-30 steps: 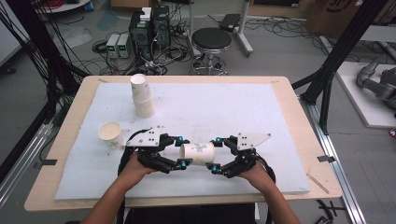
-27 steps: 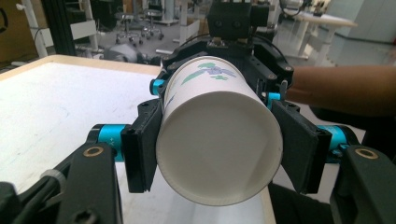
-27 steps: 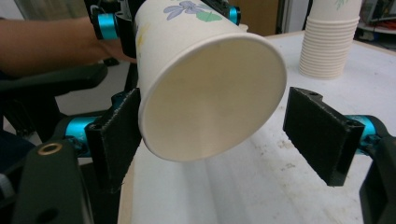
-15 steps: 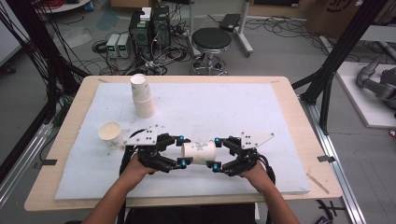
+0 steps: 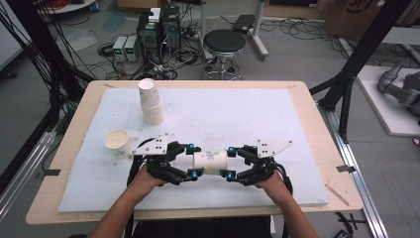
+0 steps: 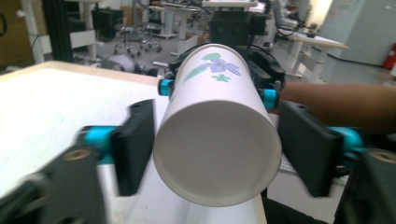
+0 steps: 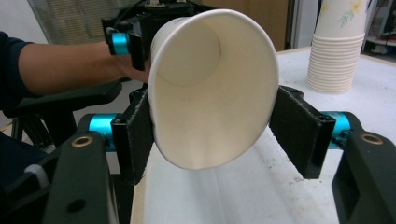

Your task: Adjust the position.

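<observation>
Paper cup (image 5: 210, 161) squeezed by right tool (image 5: 231, 162), left tool (image 5: 192, 161) loosened, white mat (image 5: 237, 114), lab floor.

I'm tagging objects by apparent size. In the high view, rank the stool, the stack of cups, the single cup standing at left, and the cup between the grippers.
1. Stool
2. Stack of cups
3. Cup between the grippers and the single cup: they look alike, so unranked.
</observation>
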Demonstrator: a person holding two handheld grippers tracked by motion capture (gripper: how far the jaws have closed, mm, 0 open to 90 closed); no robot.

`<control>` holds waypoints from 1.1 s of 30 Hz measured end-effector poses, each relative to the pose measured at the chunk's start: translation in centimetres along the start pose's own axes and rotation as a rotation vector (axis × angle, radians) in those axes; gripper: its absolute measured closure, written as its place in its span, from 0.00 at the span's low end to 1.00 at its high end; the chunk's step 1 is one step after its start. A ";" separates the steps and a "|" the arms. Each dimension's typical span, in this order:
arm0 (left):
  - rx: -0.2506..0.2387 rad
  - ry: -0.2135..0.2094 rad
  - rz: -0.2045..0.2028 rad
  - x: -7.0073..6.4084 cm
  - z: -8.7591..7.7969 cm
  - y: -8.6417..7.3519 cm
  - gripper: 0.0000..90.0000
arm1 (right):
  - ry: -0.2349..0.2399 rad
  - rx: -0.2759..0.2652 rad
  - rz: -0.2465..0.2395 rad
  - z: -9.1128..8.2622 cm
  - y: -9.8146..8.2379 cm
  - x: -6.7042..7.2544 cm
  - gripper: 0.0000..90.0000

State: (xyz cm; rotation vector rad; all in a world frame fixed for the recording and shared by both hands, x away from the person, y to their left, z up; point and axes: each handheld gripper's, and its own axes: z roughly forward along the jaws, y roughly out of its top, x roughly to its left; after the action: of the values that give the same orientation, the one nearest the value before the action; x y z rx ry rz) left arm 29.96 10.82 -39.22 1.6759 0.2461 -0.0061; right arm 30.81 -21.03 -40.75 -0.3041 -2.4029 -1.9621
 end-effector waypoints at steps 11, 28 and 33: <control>0.101 0.080 0.010 -0.1 -0.7 0.7 0.17 | -0.057 0.062 -0.025 -0.5 0.8 0.0 0.38; 0.327 0.135 0.092 0.4 0.3 2.3 0.18 | -0.142 0.350 -0.131 0.4 3.6 -0.1 0.38; 0.390 0.120 0.130 0.3 1.1 2.4 0.18 | -0.133 0.440 -0.162 1.1 4.9 -0.1 0.38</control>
State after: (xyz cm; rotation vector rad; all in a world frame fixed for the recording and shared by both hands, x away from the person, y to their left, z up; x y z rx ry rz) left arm 30.79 9.56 -37.09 2.0820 0.2354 0.1527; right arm 31.79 -19.09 -36.27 -0.2353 -2.9371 -1.4372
